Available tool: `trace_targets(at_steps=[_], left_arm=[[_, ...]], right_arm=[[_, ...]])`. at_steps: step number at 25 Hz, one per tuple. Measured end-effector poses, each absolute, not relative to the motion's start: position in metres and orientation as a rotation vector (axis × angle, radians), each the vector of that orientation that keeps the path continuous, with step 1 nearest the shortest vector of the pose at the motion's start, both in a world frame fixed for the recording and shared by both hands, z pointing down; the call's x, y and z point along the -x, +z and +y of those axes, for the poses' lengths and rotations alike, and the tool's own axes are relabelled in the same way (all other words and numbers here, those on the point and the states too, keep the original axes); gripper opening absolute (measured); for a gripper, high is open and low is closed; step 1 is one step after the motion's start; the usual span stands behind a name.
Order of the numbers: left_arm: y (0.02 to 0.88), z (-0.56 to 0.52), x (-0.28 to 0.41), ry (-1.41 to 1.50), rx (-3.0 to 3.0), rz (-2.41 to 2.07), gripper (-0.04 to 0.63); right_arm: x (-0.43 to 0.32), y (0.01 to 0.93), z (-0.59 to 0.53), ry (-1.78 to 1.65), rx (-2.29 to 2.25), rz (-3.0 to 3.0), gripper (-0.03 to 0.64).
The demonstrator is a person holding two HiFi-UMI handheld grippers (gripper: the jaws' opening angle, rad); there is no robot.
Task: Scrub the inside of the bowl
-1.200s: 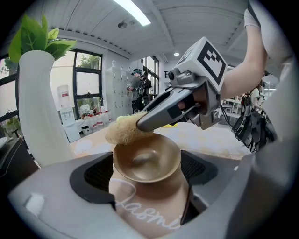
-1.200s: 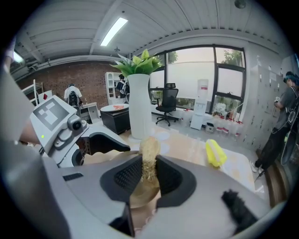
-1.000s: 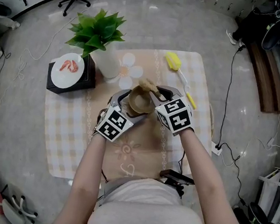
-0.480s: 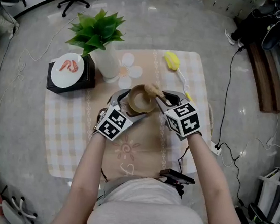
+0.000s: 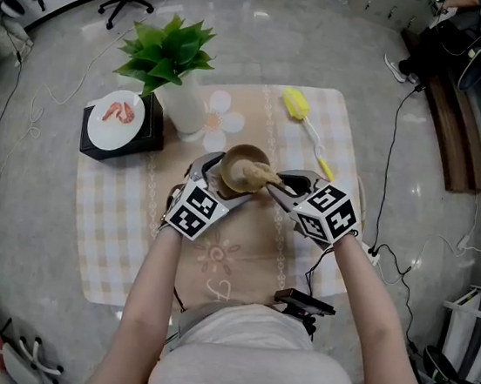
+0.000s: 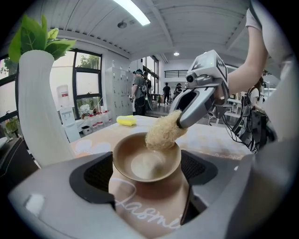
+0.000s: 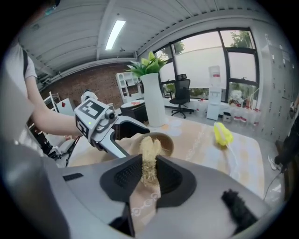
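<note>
A tan bowl point(image 5: 237, 162) stands on the checked tablecloth, and my left gripper point(image 5: 227, 181) is shut on it, one pad on each side of its wall point(image 6: 147, 161). My right gripper point(image 5: 290, 187) is shut on a straw-coloured fibre scrubber point(image 5: 258, 174). In the left gripper view the scrubber point(image 6: 161, 132) rests on the bowl's right rim and reaches into it, with the right gripper point(image 6: 188, 111) slanting down from the upper right. In the right gripper view the scrubber point(image 7: 149, 156) sticks out between the pads toward the bowl point(image 7: 166, 141).
A white vase point(image 5: 183, 105) with a green plant stands just behind the bowl to the left. Left of it a white plate point(image 5: 116, 118) with shrimp lies on a black box. A yellow long-handled brush point(image 5: 298, 106) lies at the back right of the table point(image 5: 111, 240).
My right gripper has swung to the right and toward me. The scrubber has travelled from the bowl's far rim to its right side. The left gripper and the bowl have kept still.
</note>
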State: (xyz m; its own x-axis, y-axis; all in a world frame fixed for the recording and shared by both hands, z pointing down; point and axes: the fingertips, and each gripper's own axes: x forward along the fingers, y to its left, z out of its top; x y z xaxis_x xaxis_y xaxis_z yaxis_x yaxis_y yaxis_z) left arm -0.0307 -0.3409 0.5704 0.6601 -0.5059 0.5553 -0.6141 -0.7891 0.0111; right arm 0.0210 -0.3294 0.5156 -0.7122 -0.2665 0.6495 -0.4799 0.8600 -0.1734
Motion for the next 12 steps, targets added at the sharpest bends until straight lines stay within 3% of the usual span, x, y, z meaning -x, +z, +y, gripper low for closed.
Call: trace_targets(at_steps=[12], left_arm=[[0.573,-0.342,0.031,0.803,-2.671,-0.895,0.471]], right_arm=[[0.009,0.518,-0.309,0.235,-0.252,-2.38,0.089]])
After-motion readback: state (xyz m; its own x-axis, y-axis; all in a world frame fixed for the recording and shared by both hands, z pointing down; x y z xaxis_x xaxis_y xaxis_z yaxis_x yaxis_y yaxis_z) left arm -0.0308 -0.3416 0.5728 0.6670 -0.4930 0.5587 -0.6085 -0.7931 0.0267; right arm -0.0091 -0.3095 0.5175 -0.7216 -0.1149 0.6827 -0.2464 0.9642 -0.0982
